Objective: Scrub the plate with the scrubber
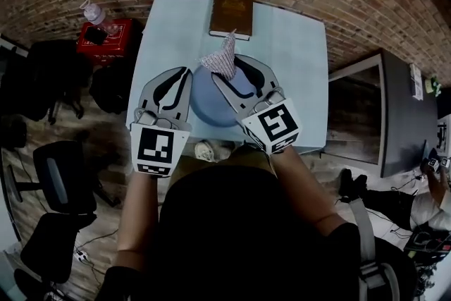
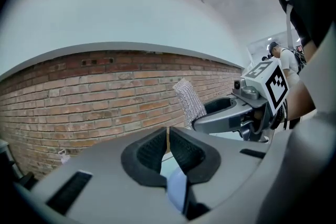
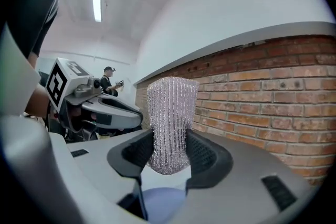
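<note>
RIGHT: your right gripper (image 3: 168, 150) fingers clamp the scrubber (image 3: 170, 113) by its lower end — top left free for rubbing | LEFT: left gripper (image 2: 168, 140) fingers nearly closed, seemingly empty | PLATE: plate (image 1: 211, 108) waits below on the worktop (image 1: 299, 46)

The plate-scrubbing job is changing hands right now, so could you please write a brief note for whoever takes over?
Left gripper: jaws nearly together, apparently clamped on the rim of the blue plate, held over the table.
Right gripper: shut on the silver mesh scrubber, which sticks up beyond the jaws, near the plate's far edge.
Done: both things are in the grippers. Whether any scrubbing has happened cannot be told.
Left: bring the scrubber onto the plate's face and scrub.
</note>
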